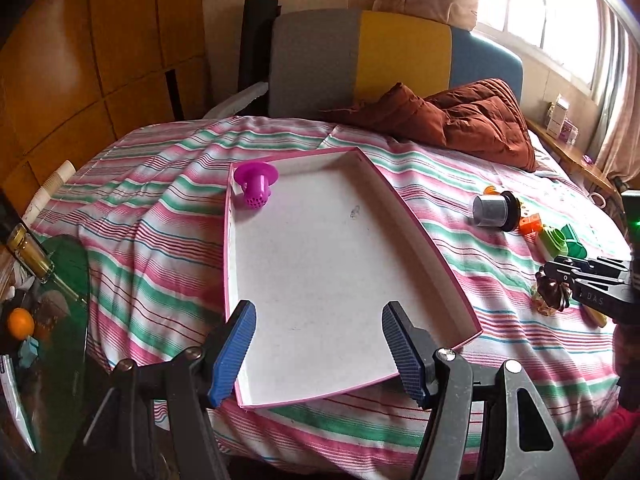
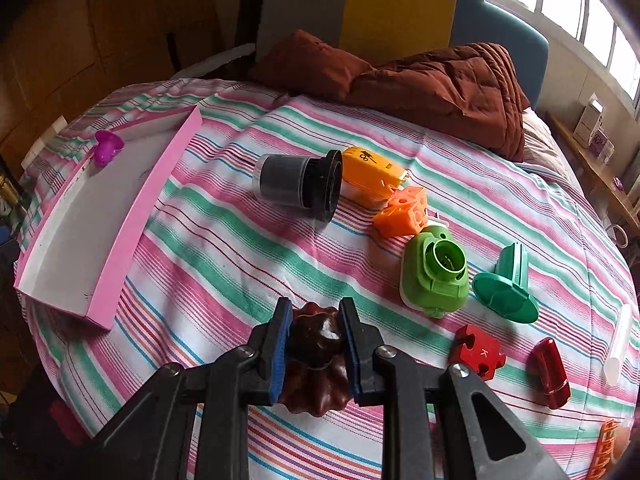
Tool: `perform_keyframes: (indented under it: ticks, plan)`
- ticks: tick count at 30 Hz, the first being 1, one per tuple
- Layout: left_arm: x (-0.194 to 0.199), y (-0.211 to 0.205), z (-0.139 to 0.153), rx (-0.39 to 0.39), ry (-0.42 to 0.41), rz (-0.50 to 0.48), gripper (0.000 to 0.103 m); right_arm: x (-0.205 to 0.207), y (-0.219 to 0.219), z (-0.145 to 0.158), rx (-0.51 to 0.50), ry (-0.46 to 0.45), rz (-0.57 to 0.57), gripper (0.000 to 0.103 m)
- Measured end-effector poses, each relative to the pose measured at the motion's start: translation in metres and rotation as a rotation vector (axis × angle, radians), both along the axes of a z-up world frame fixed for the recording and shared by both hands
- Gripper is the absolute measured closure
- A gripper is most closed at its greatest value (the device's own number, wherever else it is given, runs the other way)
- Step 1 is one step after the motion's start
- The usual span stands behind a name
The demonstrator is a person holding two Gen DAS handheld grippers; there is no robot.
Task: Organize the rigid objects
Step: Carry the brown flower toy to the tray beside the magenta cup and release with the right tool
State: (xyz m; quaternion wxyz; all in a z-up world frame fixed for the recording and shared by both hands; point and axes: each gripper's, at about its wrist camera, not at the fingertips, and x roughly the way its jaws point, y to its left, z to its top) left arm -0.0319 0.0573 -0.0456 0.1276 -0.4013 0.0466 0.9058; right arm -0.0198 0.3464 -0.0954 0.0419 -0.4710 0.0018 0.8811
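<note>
Grippers differ: right gripper point(image 2: 314, 344) clamps a fluted brown mould point(image 2: 316, 364) beside the pink tray point(image 1: 420, 216), left gripper point(image 1: 318, 344) gapes empty above it.

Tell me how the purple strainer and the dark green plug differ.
The purple strainer sits inside the pink tray; the dark green plug lies on the striped bedsheet. The purple strainer has a body dotted with small holes; the dark green plug has a ribbed stem with no holes showing. Both are plastic, with a wide round flange on a narrower stem.
</note>
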Motion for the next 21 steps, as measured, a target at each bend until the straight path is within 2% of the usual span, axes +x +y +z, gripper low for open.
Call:
perform_keyframes:
  ticks: [8, 16, 21]
  plan:
    - [-0.002, -0.015, -0.002, 0.018, -0.011, 0.019, 0.037, -0.001, -0.005, 0.0, 0.02, -0.003, -0.038, 0.08]
    - [-0.006, -0.036, -0.011, 0.045, -0.038, 0.055, 0.037, -0.006, -0.02, 0.005, -0.054, -0.003, -0.065, 0.08]
    - [-0.008, -0.047, -0.014, 0.062, -0.046, 0.077, 0.037, -0.011, -0.036, 0.003, -0.043, -0.012, -0.056, 0.08]
